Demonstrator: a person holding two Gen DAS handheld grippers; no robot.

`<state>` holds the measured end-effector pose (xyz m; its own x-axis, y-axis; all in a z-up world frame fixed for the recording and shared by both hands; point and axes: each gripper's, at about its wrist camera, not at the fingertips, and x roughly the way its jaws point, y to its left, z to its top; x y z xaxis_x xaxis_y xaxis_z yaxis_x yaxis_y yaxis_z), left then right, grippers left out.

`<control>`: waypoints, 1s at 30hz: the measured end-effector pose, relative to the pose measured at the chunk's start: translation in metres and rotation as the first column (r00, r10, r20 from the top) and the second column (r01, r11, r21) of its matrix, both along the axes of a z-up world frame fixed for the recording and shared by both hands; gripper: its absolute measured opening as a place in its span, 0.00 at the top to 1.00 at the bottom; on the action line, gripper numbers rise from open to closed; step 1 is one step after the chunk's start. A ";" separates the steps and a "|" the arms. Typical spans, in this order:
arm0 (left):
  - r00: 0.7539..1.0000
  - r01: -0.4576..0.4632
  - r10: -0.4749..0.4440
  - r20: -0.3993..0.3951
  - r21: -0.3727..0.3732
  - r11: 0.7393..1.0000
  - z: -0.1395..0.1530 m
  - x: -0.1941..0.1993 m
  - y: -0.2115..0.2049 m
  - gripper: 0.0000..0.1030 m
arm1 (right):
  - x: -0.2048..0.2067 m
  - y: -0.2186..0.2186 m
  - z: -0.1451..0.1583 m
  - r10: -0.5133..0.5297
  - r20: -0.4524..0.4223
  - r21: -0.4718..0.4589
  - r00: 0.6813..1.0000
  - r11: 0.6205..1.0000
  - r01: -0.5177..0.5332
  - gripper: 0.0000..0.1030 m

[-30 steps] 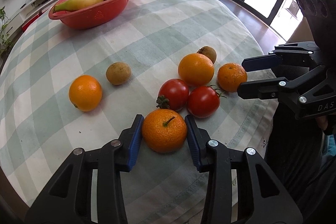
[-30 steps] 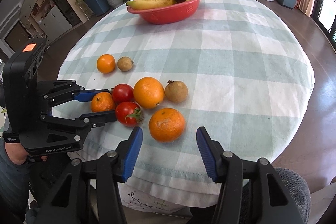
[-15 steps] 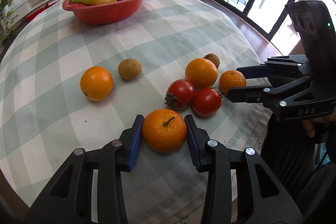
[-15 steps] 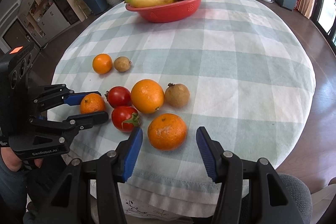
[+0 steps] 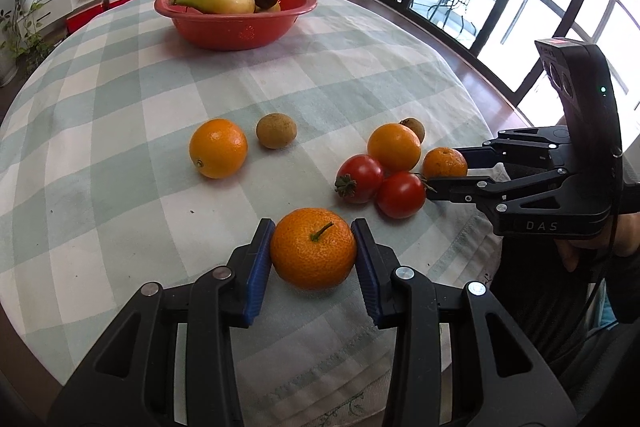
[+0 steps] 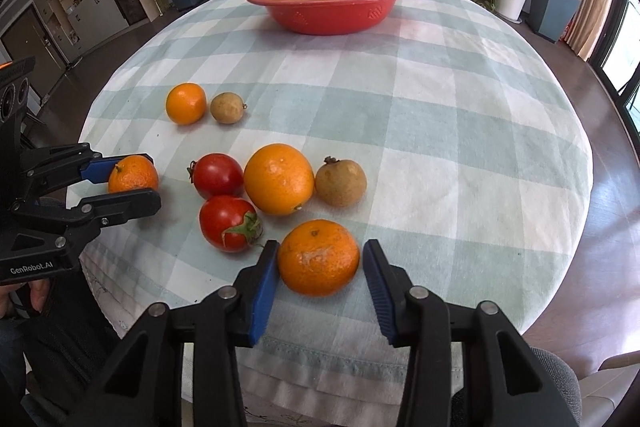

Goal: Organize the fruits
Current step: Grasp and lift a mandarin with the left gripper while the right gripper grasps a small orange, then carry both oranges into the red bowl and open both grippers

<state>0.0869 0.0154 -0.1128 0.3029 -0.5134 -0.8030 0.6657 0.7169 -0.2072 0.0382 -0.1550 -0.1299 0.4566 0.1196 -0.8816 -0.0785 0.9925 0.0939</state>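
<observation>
Mandarin (image 5: 313,247) clamped between left jaws, second mandarin (image 6: 318,257) between closing right jaws

A red bowl (image 5: 236,27) holds yellow bananas (image 5: 216,2); orange mandarins (image 5: 313,247), red tomatoes (image 5: 401,195) lie on the green-and-white checked tablecloth (image 5: 340,83).

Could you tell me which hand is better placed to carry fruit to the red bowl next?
Left. The left gripper presses both sides of the stemmed mandarin, ready to lift toward the red bowl. The right gripper is closing its jaws around the other mandarin, with a gap at one pad.
</observation>
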 end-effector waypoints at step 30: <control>0.978 -0.068 0.081 0.193 -0.075 0.995 0.141 0.174 -0.003 0.65 | 0.131 -0.029 0.121 0.059 0.281 0.028 0.958 0.997 -0.069 0.61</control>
